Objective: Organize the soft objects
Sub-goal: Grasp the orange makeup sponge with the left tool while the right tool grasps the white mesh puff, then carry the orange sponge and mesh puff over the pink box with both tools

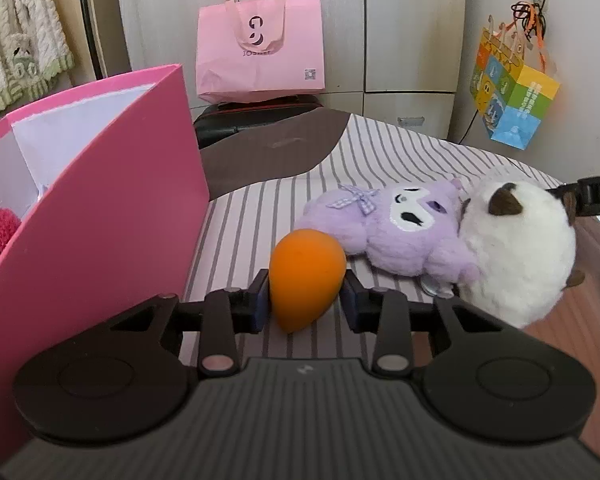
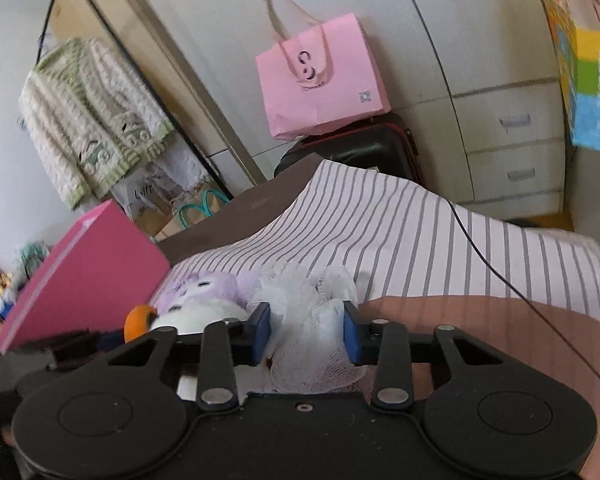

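My left gripper (image 1: 306, 300) is shut on an orange egg-shaped sponge (image 1: 304, 276), its blue pads pressing both sides just above the striped bed cover. Beside it lie a purple plush (image 1: 396, 232) and a round white plush (image 1: 516, 248) with brown ears. An open pink box (image 1: 112, 184) stands to the left, with a red fluffy item (image 1: 2, 228) inside. In the right wrist view my right gripper (image 2: 306, 332) is shut on a white mesh puff (image 2: 308, 304). To its left lie the purple plush (image 2: 208, 286), the white plush (image 2: 196, 314) and the orange sponge (image 2: 138, 320).
A pink paper bag (image 1: 260, 48) sits on a dark suitcase (image 1: 256, 116) past the bed's far end, before white cupboards. A colourful bag (image 1: 512, 96) hangs on the right wall. A knitted cardigan (image 2: 92, 120) hangs at the left. A thin black cable (image 2: 484, 256) crosses the striped cover.
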The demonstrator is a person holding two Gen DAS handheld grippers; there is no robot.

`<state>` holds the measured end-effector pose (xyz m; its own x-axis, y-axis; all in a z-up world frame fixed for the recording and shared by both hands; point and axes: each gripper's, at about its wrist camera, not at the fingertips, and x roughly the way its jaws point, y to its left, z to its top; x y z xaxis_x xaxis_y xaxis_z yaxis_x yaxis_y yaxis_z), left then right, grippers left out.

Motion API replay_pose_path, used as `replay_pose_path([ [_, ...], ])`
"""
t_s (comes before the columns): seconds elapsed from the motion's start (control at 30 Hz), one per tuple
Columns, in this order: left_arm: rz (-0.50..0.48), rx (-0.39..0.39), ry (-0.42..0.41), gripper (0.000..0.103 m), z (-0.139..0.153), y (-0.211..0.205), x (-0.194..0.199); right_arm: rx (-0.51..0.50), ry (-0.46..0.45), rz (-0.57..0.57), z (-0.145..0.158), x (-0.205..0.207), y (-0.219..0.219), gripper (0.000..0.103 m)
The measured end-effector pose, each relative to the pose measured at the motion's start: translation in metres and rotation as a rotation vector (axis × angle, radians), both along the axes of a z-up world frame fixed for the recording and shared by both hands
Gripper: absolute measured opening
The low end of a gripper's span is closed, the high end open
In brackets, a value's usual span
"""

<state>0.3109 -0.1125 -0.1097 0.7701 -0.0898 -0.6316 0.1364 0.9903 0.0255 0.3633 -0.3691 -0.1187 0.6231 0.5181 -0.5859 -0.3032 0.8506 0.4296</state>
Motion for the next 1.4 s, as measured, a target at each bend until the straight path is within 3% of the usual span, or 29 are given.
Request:
replay_pose_path([
  [0.2,-0.019,0.030,-0.071,0.034,0.009,-0.006,-0.021,-0.074,-0.085,-0.021,0.010,-0.021,0.002,0.037],
  [0.33,-0.043,-0.026,-0.049,0.034,0.016,-0.003,-0.034,-0.130,-0.131,-0.072,0.017,-0.038,-0.002,0.034],
  [0.6,-0.069,-0.055,-0.059,0.034,0.023,-0.005,-0.063,-0.227,-0.170,-0.142,0.028,-0.073,0.001,0.027],
  [0.9,-0.107,-0.095,-0.046,0.034,0.032,-0.004,-0.096,-0.261,-0.193,-0.213,0.036,-0.112,0.005,0.023],
  [1.03,-0.140,-0.102,-0.036,0.034,0.037,-0.001,-0.110,-0.204,-0.183,-0.260,0.033,-0.135,0.005,0.023],
  [1.4,-0.189,-0.142,-0.001,0.034,0.040,0.011,-0.145,-0.190,-0.209,-0.268,0.035,-0.192,0.028,0.023],
])
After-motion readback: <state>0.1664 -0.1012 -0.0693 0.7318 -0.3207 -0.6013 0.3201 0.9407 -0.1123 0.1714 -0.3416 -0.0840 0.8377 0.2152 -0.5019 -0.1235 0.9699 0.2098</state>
